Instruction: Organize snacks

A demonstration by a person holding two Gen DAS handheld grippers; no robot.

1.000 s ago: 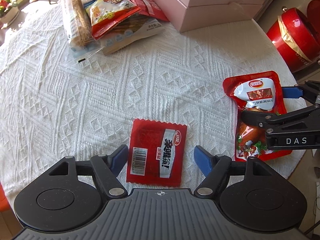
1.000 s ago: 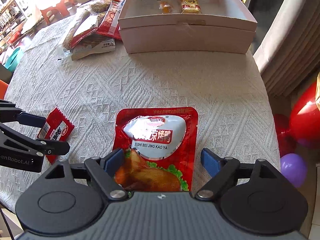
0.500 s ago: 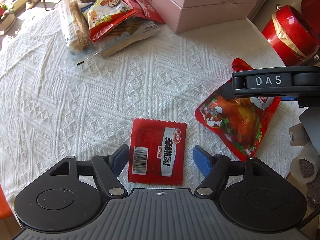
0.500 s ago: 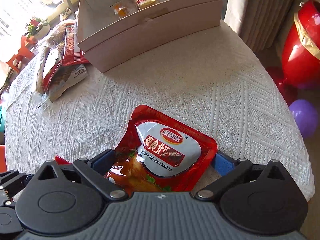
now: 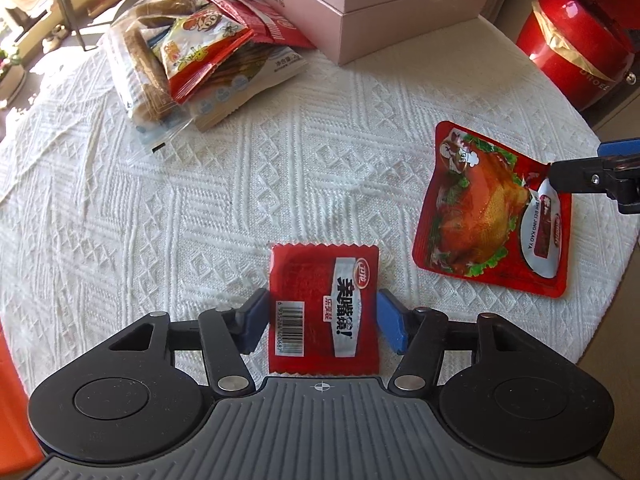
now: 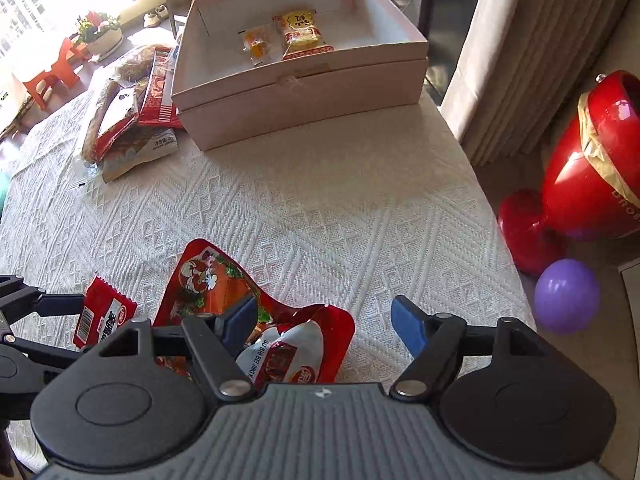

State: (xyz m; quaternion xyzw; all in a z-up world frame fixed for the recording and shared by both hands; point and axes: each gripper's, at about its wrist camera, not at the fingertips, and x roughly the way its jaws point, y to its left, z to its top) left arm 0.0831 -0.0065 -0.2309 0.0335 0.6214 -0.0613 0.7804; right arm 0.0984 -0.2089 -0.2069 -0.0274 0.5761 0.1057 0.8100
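Note:
A small red packet (image 5: 324, 308) lies flat on the white tablecloth (image 5: 280, 160). My left gripper (image 5: 323, 322) points down over it; its jaws are closing and the blue pads touch the packet's two side edges. To the right lies a red roast-duck pouch (image 5: 480, 208), turned at an angle. My right gripper (image 6: 322, 324) hovers over that pouch (image 6: 288, 344), jaws closing. Its left finger is above the buckled pouch, while the right pad stands clear of it. One right-gripper finger (image 5: 580, 174) shows at the pouch's corner.
A pink open box (image 6: 304, 108) at the far side holds two small snacks (image 6: 300, 34). A pile of snack bags (image 5: 192, 64) lies left of the box. Past the table's right edge are a red drum (image 6: 600, 160), a purple balloon (image 6: 566, 296) and a curtain (image 6: 520, 60).
The left jaws came in against the small packet's sides. The right gripper rose and rolled, and the roast-duck pouch swung round and buckled under it.

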